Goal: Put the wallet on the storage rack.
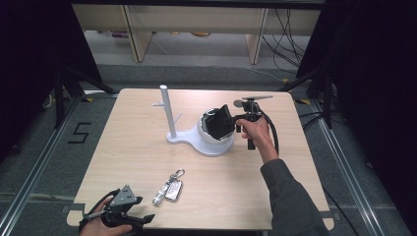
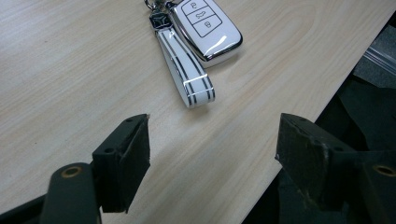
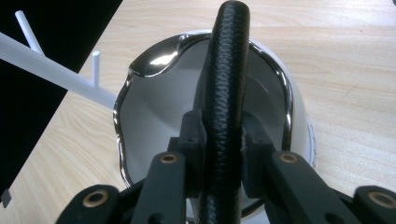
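Table [image 1: 123, 147] holds white bowl [image 1: 209, 135]; right gripper [image 3: 223, 154] pinches black wallet [image 3: 227, 93].

White stand [image 1: 169, 115] beside bowl [image 1: 211, 135]

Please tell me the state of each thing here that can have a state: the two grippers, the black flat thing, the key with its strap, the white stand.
Right gripper: shut on the black wallet.
Black wallet: held on edge over the bowl.
Bowl: upright on the stand's base, open on top.
White stand: upright, pegs bare.
Left gripper: open, holding nothing.
Car key: flat on the table, buttons up.
Strap: flat beside the key.
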